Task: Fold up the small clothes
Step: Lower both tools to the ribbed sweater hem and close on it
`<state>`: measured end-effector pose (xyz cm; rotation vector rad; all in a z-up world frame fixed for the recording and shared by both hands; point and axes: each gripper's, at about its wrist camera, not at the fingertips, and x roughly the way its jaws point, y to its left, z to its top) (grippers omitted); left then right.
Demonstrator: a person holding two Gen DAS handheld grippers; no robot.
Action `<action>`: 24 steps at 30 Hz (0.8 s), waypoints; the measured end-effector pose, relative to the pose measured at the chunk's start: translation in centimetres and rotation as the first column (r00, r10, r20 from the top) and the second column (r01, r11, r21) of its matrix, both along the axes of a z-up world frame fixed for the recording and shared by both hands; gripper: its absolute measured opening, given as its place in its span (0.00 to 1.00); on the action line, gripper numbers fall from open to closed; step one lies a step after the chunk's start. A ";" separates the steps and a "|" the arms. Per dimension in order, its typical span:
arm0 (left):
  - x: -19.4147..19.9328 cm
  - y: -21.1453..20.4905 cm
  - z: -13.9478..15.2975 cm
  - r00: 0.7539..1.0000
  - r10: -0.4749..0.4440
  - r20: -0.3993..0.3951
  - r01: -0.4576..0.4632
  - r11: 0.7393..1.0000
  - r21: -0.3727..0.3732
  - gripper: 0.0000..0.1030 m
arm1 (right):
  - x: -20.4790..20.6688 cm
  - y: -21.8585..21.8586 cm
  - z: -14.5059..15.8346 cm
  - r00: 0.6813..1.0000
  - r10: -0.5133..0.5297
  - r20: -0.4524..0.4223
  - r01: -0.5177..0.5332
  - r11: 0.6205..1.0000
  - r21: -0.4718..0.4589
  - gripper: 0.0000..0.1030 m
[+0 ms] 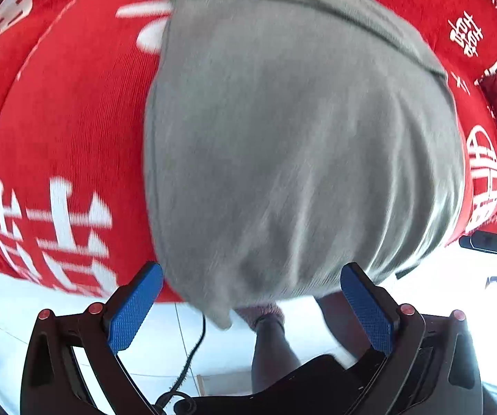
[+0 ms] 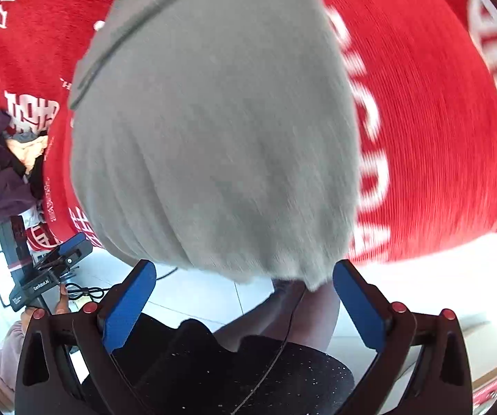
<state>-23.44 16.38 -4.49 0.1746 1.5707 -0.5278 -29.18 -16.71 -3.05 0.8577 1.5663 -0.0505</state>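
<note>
- A red cloth with white characters (image 1: 75, 103) covers the surface, its near edge hanging over a pale tiled floor (image 2: 196, 297).
- A grey garment (image 1: 300, 155) lies spread on that cloth, its near end drooping over the edge, between both sets of blue pads.
- The left gripper (image 1: 252, 306) is spread wide, holding nothing.
- The right gripper (image 2: 245, 302) is likewise wide apart and empty.
- A heap of mixed clothes (image 2: 3, 166) sits at the cloth's left end.
</note>
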 end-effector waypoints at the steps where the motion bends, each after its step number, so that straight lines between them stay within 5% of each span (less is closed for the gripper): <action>1: -0.4 0.6 -0.2 1.000 0.003 -0.009 -0.003 1.000 -0.006 1.00 | -0.5 0.2 -0.4 1.000 -0.002 -0.008 0.002 1.000 0.007 0.99; 11: -1.9 1.7 -4.0 0.998 0.016 -0.057 -0.021 0.996 -0.089 1.00 | -3.3 1.3 -5.1 0.987 0.152 -0.058 -0.150 0.988 0.028 0.85; 18: -1.4 0.1 -4.4 0.999 0.007 -0.045 -0.011 0.994 -0.108 1.00 | -2.5 1.4 -7.2 0.983 0.184 0.013 -0.184 0.978 0.102 0.80; 24: -2.4 -0.3 -4.8 0.997 0.017 -0.070 -0.030 0.982 -0.186 1.00 | -2.0 1.9 -6.2 0.977 0.200 0.080 -0.211 0.961 0.180 0.79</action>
